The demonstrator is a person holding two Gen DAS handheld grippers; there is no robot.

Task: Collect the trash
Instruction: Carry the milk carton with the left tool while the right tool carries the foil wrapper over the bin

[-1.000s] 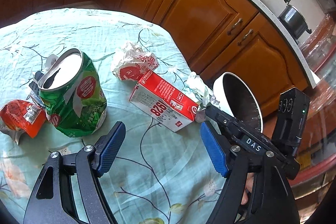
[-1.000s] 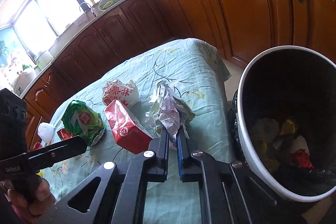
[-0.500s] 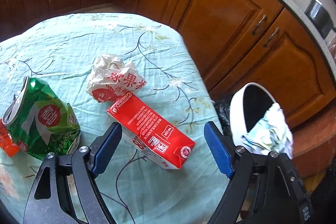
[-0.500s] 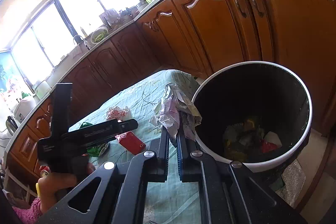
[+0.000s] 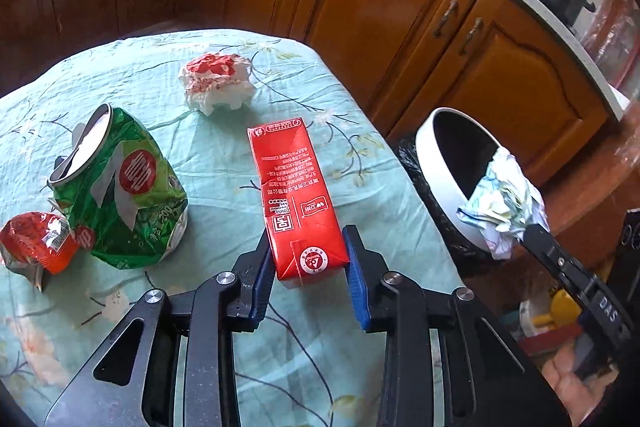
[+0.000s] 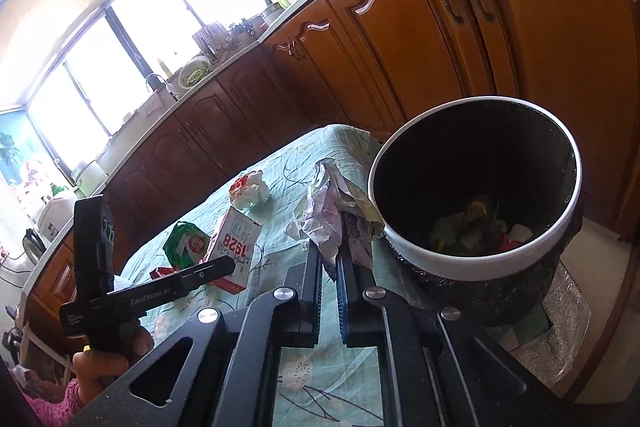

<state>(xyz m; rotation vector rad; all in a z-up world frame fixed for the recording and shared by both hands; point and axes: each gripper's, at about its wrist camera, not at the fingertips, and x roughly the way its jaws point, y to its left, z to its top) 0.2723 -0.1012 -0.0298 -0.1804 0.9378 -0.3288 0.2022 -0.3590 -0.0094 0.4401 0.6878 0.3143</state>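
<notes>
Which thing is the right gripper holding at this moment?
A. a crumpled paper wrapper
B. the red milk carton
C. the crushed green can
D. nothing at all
A: in the right wrist view the right gripper is shut on the crumpled paper wrapper beside the rim of the trash bin, while the red carton lies on the table between the fingers of the left gripper.
</notes>
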